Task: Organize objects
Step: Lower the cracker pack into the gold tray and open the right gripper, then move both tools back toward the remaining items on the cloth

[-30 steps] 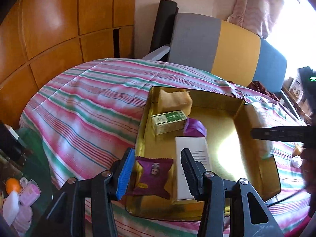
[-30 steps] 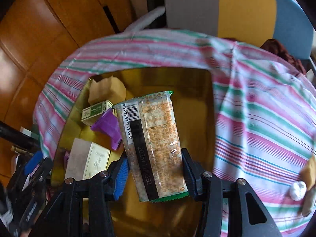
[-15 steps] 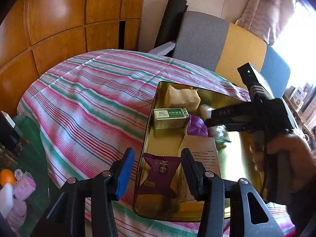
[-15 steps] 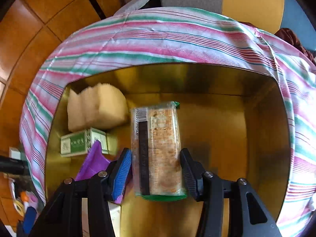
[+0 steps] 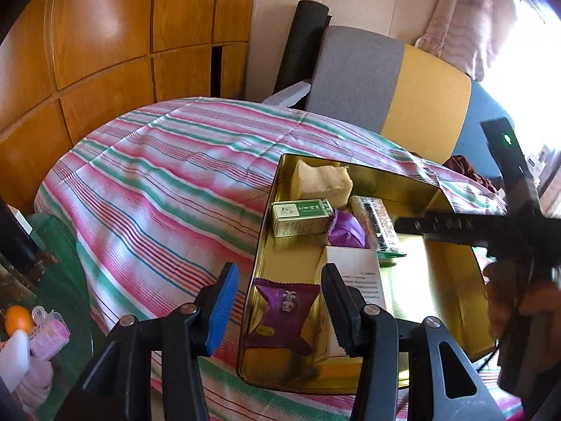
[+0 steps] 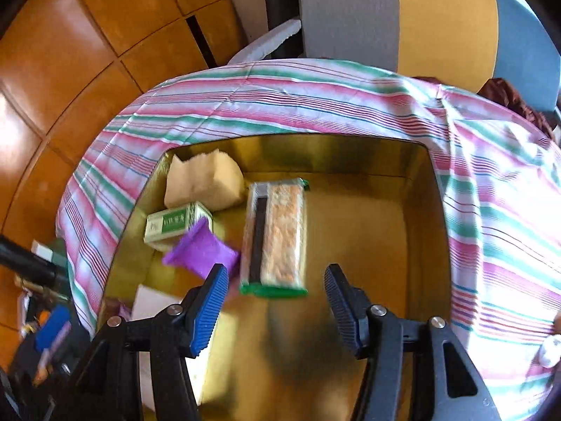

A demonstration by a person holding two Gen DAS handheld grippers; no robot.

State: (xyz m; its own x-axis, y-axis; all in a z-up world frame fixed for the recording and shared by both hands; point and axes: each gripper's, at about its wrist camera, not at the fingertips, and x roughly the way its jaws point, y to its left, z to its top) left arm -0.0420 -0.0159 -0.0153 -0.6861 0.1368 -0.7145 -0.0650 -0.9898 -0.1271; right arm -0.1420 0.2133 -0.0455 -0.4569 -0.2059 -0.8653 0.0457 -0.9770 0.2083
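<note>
Crackers [image 6: 275, 233] lie flat in the tin [image 6: 426, 217] — my right gripper [image 6: 277, 307] is opening, pack already free of its fingers. Left gripper [image 5: 278, 310] hangs parted, empty. Light, crinkly, brittle pack — I'd pinch its long sides.

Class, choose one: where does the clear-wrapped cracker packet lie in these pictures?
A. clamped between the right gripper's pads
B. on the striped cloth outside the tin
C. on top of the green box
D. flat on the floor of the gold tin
D: the cracker packet lies on the gold tin floor, clear of the right gripper, whose jaws are opening.
</note>
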